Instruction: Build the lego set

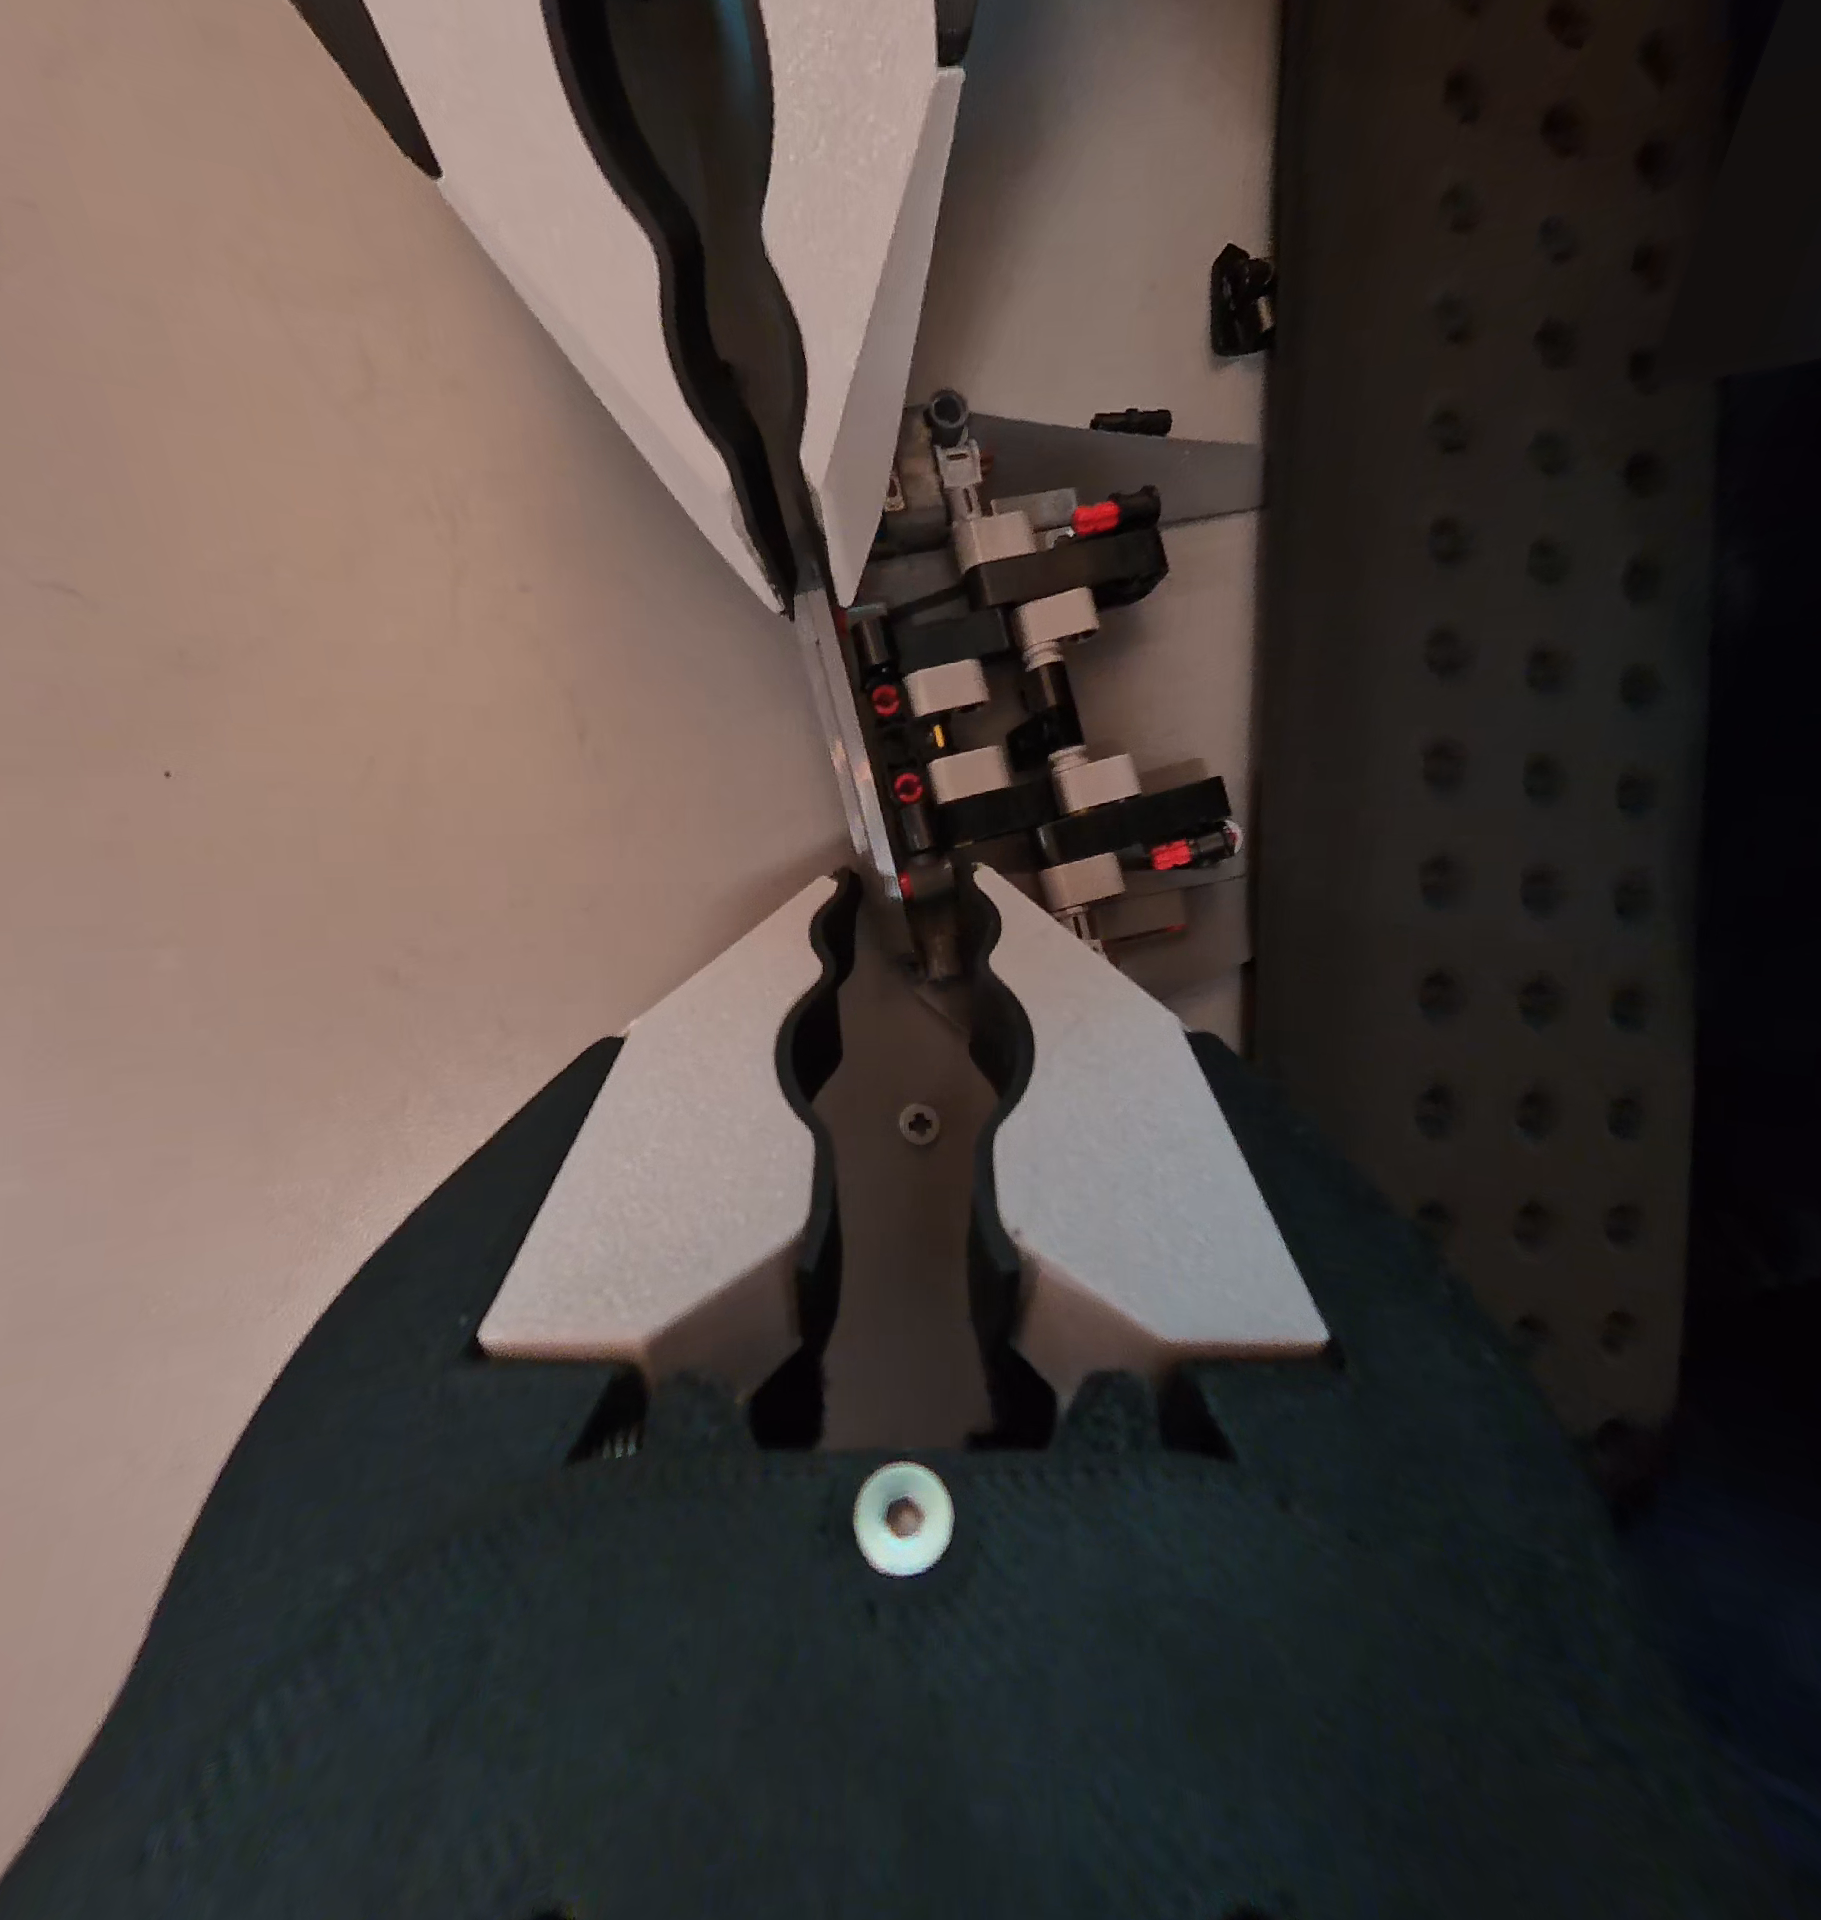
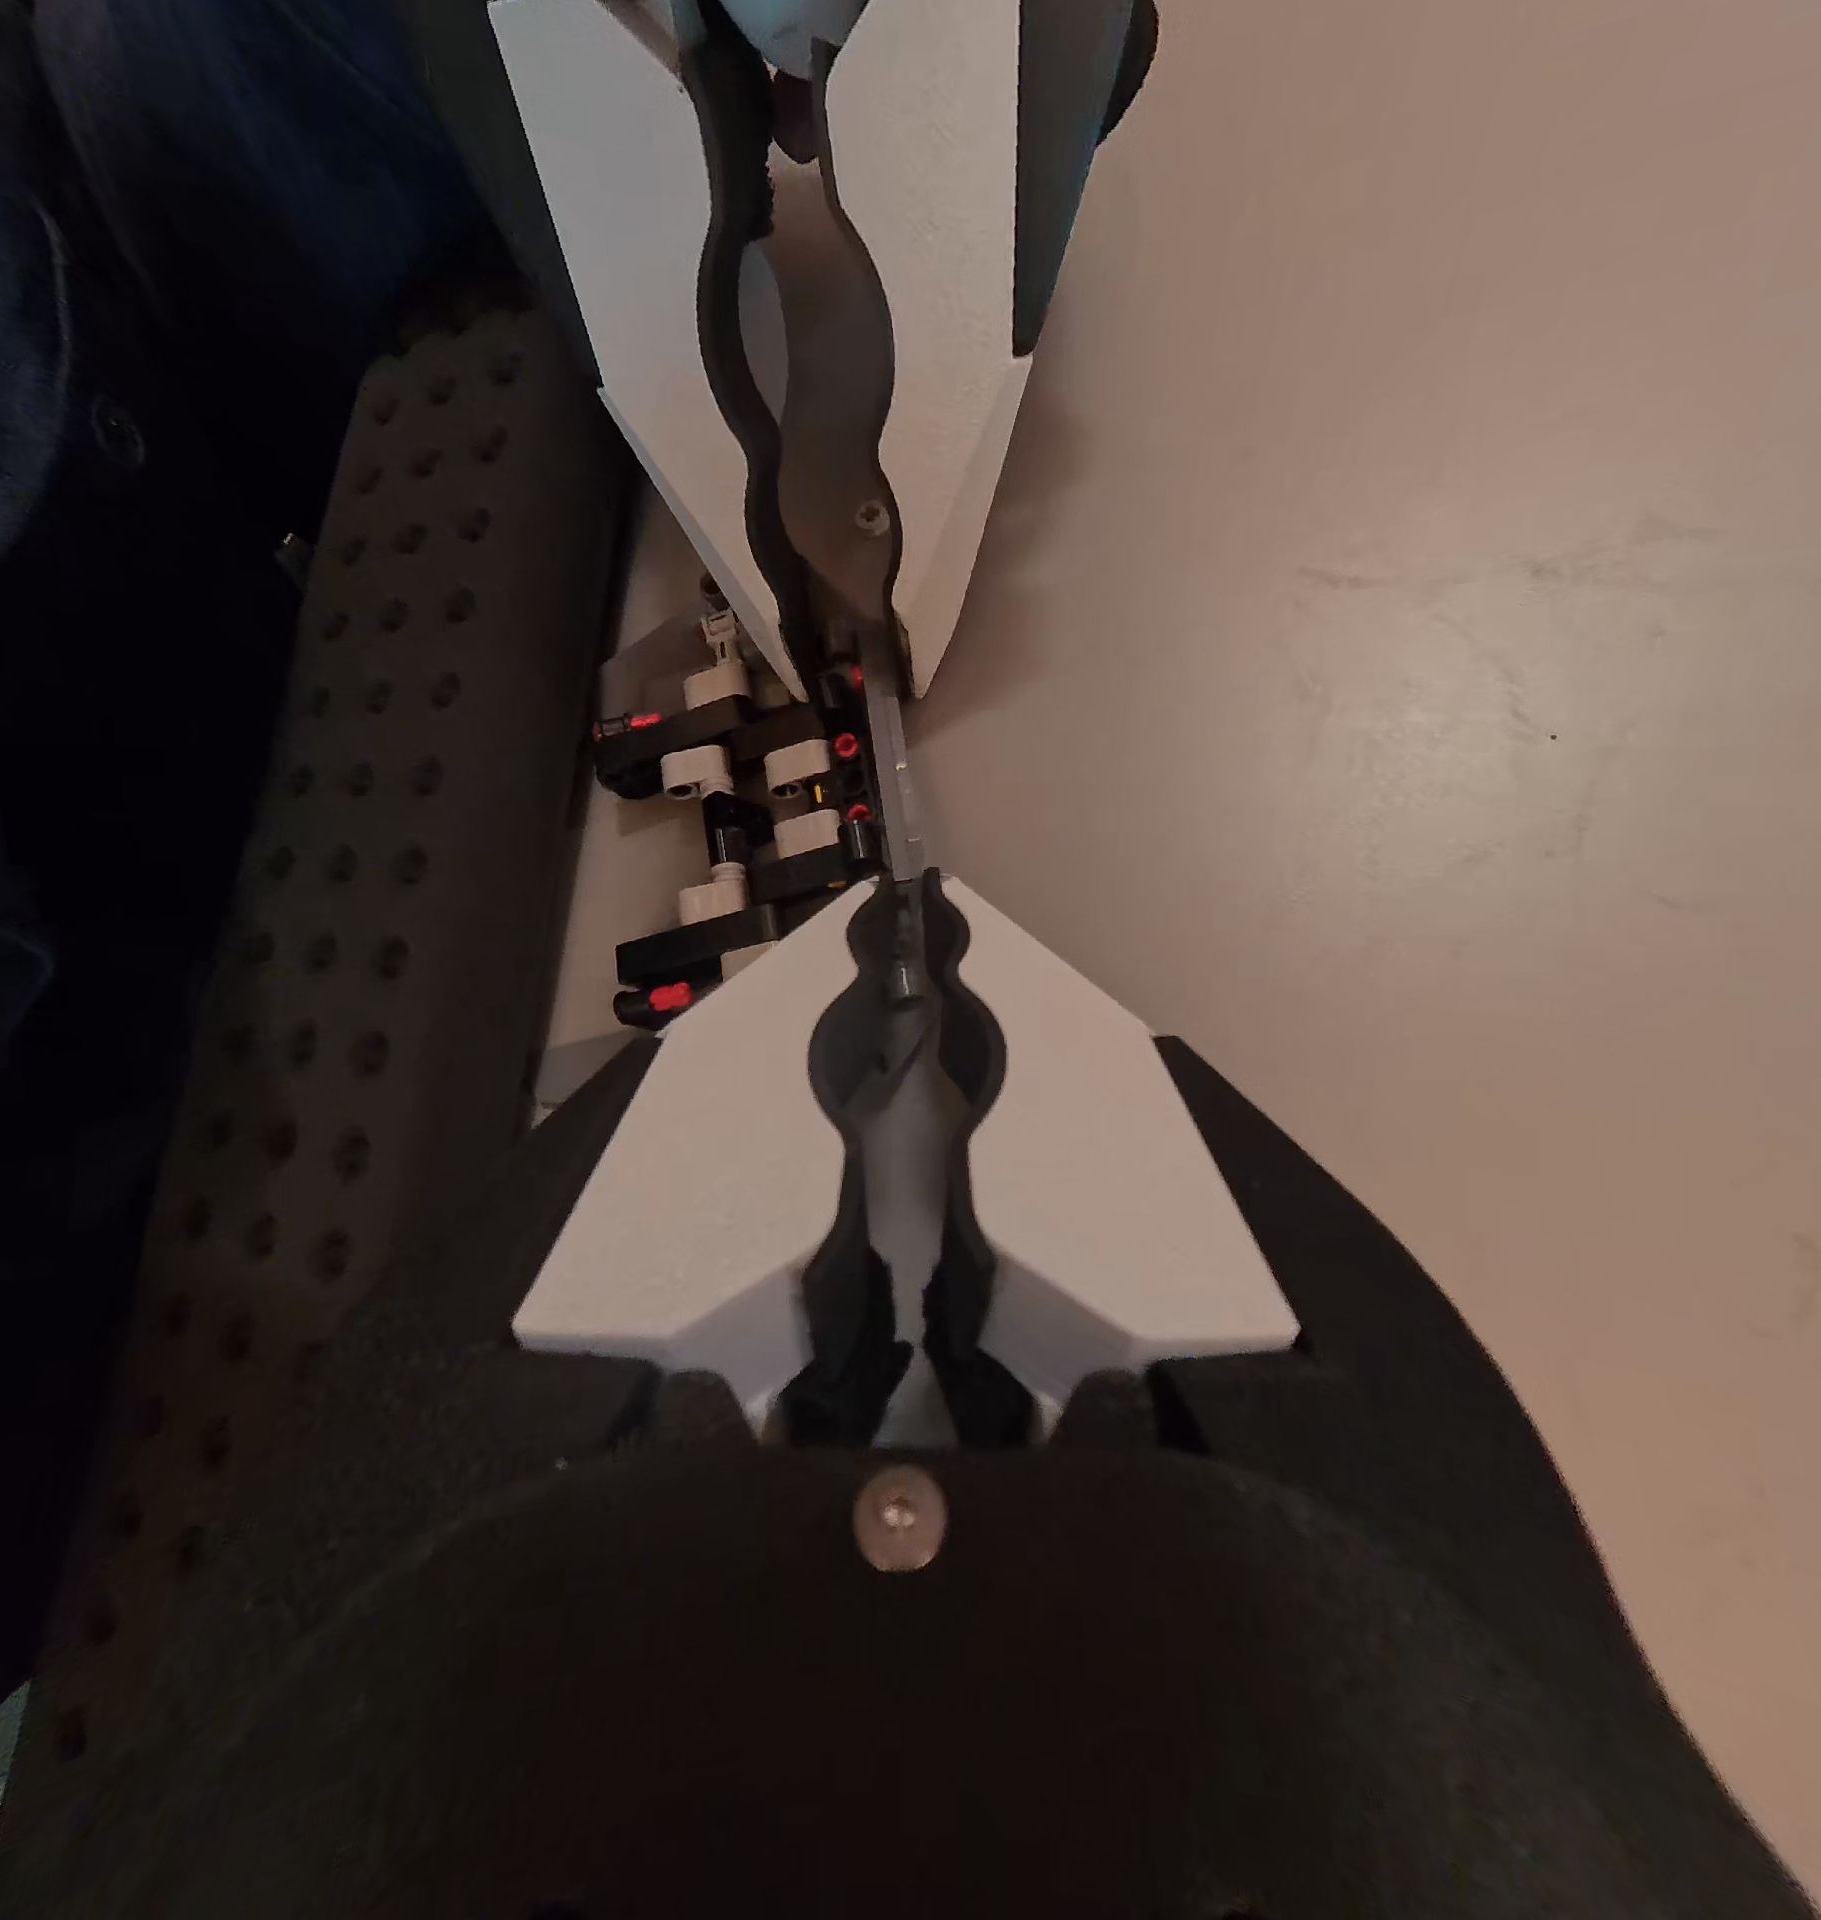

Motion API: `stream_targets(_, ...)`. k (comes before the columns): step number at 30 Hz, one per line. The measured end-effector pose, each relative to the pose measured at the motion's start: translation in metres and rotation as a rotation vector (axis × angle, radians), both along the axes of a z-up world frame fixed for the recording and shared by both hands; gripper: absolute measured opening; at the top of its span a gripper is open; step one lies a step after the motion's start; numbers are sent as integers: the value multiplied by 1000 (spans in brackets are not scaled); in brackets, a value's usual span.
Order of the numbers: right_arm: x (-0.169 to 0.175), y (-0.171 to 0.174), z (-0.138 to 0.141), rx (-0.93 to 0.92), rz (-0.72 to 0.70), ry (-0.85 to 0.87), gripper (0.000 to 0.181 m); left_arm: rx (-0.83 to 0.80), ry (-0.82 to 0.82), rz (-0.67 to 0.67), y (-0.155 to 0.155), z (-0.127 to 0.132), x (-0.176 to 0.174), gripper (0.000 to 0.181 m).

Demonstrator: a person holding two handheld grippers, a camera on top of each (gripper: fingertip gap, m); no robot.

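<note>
A Lego Technic assembly (image 1: 1031,707) of black beams, light grey connectors and red pins hangs between my two grippers, which face each other. A thin grey beam (image 1: 841,748) runs along its side. My left gripper (image 1: 911,899) is shut on the assembly's near end, around a dark pin. My right gripper (image 1: 807,582) comes in from the top, shut on the far end of the grey beam. In the right wrist view, my right gripper (image 2: 901,899) pinches the grey beam (image 2: 901,790), the assembly (image 2: 760,800) lies to its left, and the left gripper (image 2: 854,665) grips the opposite end.
A dark perforated foam pad (image 1: 1529,727) runs along one side, also in the right wrist view (image 2: 366,831). Two loose black pieces (image 1: 1244,301) (image 1: 1129,421) lie on a white sheet (image 1: 1093,260) by the pad. The beige table (image 1: 314,623) spreads on the other side. A person's dark clothing (image 2: 106,312) lies beyond the pad.
</note>
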State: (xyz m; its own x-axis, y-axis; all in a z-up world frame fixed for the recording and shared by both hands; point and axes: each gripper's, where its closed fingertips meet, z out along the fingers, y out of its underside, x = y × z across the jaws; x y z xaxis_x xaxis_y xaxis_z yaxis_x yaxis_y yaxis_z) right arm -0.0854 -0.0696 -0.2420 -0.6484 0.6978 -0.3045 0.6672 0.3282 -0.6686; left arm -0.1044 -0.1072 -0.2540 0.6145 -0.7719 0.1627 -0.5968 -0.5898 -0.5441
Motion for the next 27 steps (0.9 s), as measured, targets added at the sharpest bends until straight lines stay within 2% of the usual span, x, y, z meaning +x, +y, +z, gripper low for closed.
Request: stream_targets(27,4,5,-4,54,18,14,3,100,129,-32,9,0,-5,13)
